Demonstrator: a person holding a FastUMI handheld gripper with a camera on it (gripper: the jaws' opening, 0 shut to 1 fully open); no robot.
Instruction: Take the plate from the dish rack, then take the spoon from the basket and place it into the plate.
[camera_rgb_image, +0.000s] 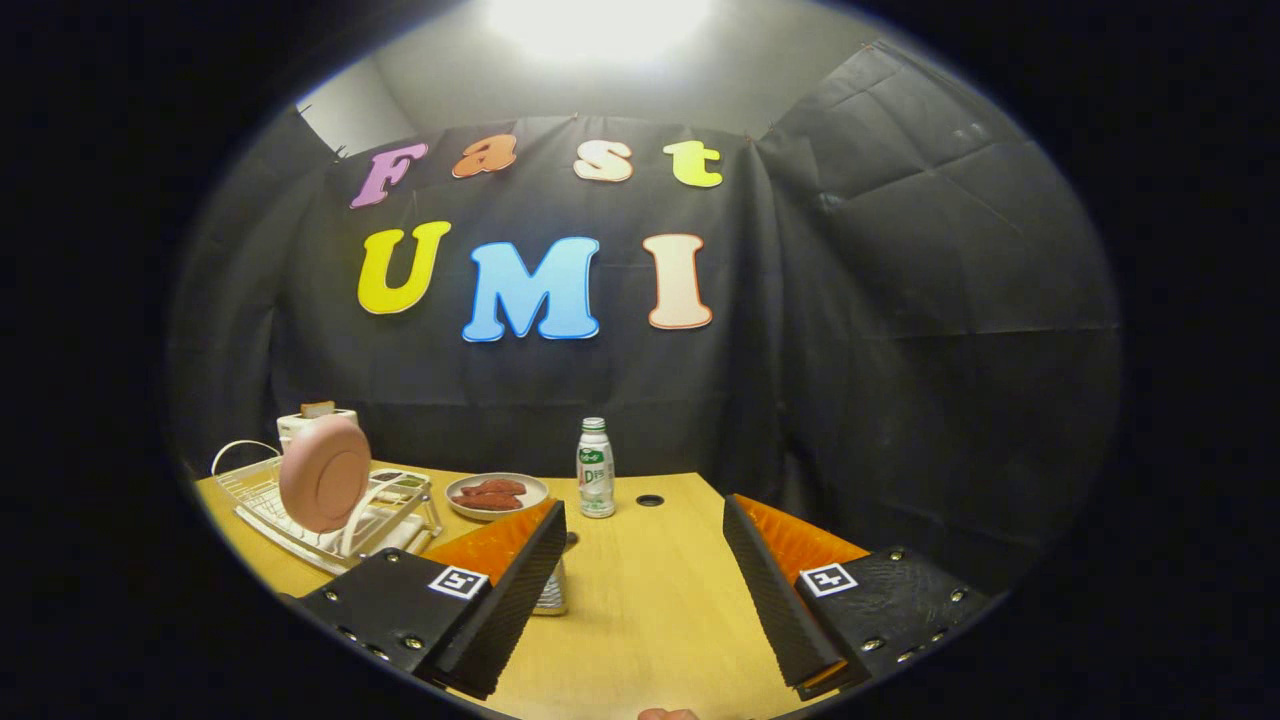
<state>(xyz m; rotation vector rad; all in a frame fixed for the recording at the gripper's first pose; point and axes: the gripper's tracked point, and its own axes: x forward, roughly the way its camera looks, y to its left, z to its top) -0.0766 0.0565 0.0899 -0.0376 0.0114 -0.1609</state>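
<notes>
Gripper (645, 590) hangs over bare wooden table (650, 610), fingers spread wide, nothing between them. Metal mesh basket (552, 594) peeks out just behind left finger; spoon not discernible. Far left: white wire dish rack (300, 515) with pink plate (324, 474) upright in it. Beyond fingers, shallow dish of reddish food (496, 494), then bottle (595, 468) standing upright beside it.

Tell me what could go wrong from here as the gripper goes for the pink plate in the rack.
The pink plate stands on edge in the dish rack, so a glancing touch could tip or roll it out. The rack sits near the table edge, so a hard pull might drag it off. The open gripper, holding nothing, must swing past the bottle and the dish of food and could knock either.
</notes>
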